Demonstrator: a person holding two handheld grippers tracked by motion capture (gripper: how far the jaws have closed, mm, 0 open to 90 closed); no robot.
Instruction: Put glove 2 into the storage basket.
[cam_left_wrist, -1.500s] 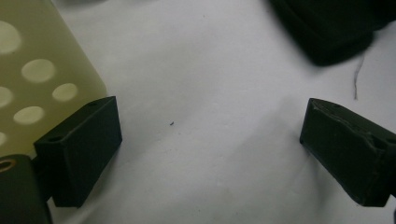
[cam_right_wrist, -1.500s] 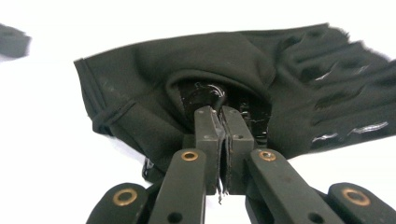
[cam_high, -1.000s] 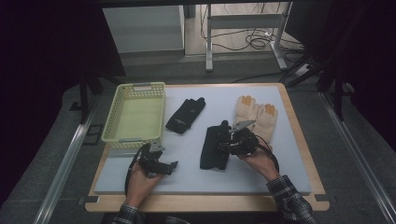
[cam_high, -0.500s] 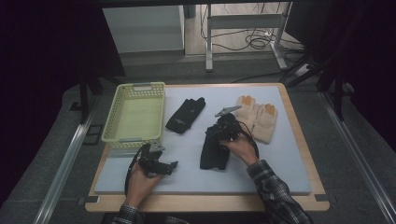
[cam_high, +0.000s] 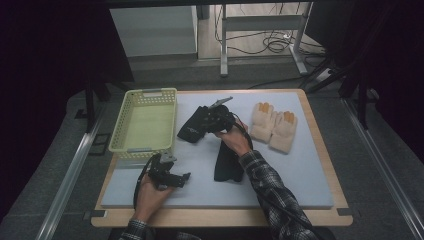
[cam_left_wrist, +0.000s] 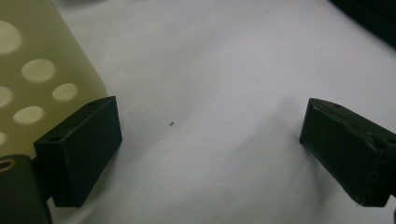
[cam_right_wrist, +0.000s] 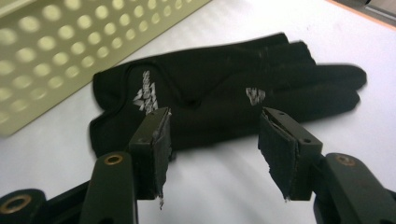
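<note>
Black fabric glove with white printing (cam_right_wrist: 219, 93) lies flat on the white mat near the bench's far edge, just beside the pale yellow perforated plastic basket (cam_high: 148, 125) at the far-left corner. In the high view the glove (cam_high: 192, 127) is partly covered by the right gripper (cam_high: 212, 120), so its fingertip end cannot be made out there.

Nearest the camera, at the bench's near-left corner, the left gripper (cam_high: 172, 177) rests in the person's hand on the white mat (cam_high: 295, 175); its own view shows both jaws spread wide over bare mat, nothing between them, with a corner of the basket (cam_left_wrist: 42, 70) cut off at the frame's edge.

At mid-bench a second black glove (cam_high: 227, 165) is half hidden under the plaid-sleeved right forearm. Beyond it, the right gripper (cam_right_wrist: 212, 140) hovers just short of the printed glove, jaws apart and gripping nothing; they have just been opening.

A pair of cream fleece gloves with orange fingertips (cam_high: 274, 125) sits toward the far-right edge.

Compared with a second ago, the right hand has crossed from beside the cream pair to the printed glove, while the left hand has stayed put.
</note>
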